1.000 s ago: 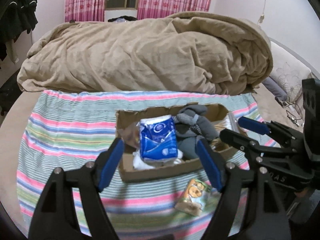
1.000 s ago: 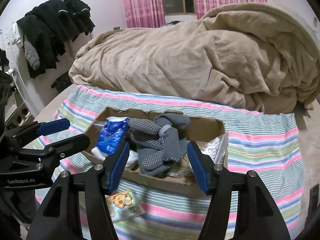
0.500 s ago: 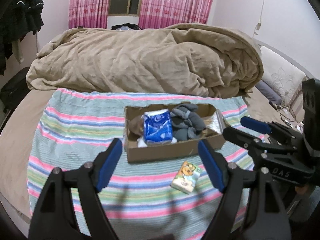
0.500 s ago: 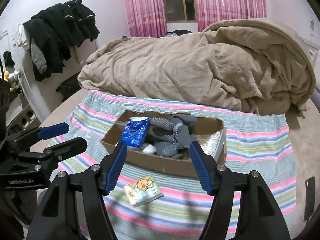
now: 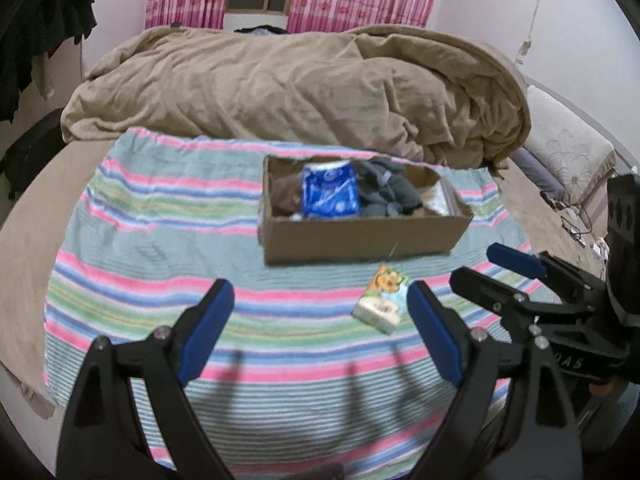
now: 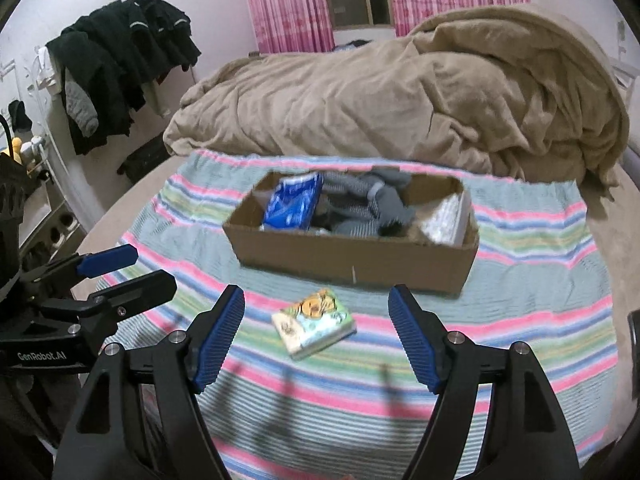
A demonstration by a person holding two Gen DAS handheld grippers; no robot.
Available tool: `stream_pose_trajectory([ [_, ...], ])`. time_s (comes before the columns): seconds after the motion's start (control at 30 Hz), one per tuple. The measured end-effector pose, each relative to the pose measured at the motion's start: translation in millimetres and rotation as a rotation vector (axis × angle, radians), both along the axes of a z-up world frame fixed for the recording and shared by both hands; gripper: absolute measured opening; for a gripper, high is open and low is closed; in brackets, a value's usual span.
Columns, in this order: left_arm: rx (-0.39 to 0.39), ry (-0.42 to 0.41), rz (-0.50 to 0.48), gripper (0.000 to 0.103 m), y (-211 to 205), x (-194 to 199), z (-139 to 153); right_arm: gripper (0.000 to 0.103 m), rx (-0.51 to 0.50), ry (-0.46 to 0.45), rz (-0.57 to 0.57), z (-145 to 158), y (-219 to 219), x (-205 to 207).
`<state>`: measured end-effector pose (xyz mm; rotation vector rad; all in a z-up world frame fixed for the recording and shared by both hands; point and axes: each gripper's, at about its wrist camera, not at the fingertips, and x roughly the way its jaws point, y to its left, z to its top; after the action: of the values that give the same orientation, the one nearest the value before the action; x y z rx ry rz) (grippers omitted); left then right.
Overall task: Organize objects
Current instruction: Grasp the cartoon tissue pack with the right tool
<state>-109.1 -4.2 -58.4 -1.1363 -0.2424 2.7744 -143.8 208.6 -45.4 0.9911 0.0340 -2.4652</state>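
A cardboard box [image 5: 360,236] [image 6: 352,256] sits on a striped cloth on the bed. It holds a blue tissue pack [image 5: 330,194] [image 6: 294,204], grey socks [image 5: 386,194] [image 6: 368,204] and a clear bag [image 6: 446,216]. A small tissue pack with a cartoon print [image 5: 380,300] [image 6: 314,322] lies on the cloth in front of the box. My left gripper [image 5: 320,332] is open and empty, above the cloth short of the box. My right gripper [image 6: 316,336] is open and empty, with the small pack between its fingertips in view. Each gripper shows at the edge of the other view.
A crumpled tan duvet [image 5: 300,92] [image 6: 400,92] lies behind the box. The striped cloth [image 5: 160,240] [image 6: 540,280] covers the near part of the bed. Dark clothes [image 6: 120,68] hang at the left wall. A pillow [image 5: 568,156] lies at the right.
Both grippers have pulled back from the box toward the near edge of the bed. The box now looks smaller and farther. The small pack lies where it was.
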Motion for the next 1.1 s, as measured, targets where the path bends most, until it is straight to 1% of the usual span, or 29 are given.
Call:
stream_pose_trajectory([
  [0.27,0.020,-0.056,0.031,0.089,-17,-1,-30,0.077,0.028,-0.073,0.005,-37,-12,-5],
  [0.53,0.042,-0.121,0.043,0.090,-29,-10,-64,0.077,0.070,-0.136,0.020,-75,-29,-20],
  [0.67,0.056,-0.142,0.044,0.090,-32,-16,-76,0.078,0.107,-0.135,0.021,-87,-32,-29],
  [0.73,0.060,-0.151,0.041,0.090,-32,-19,-81,0.084,0.125,-0.129,0.034,-94,-34,-34],
  [0.9,0.060,-0.157,0.039,0.090,-31,-26,-87,0.085,0.142,-0.100,0.062,-99,-39,-41],
  [0.97,0.061,-0.157,0.040,0.090,-31,-28,-87,0.082,0.137,-0.098,0.058,-99,-39,-43],
  [1.0,0.061,-0.158,0.041,0.090,-31,-29,-87,0.072,0.136,-0.097,0.056,-99,-38,-44],
  [1.1,0.058,-0.158,0.043,0.090,-30,-30,-86,0.071,0.146,-0.090,0.063,-98,-39,-42],
])
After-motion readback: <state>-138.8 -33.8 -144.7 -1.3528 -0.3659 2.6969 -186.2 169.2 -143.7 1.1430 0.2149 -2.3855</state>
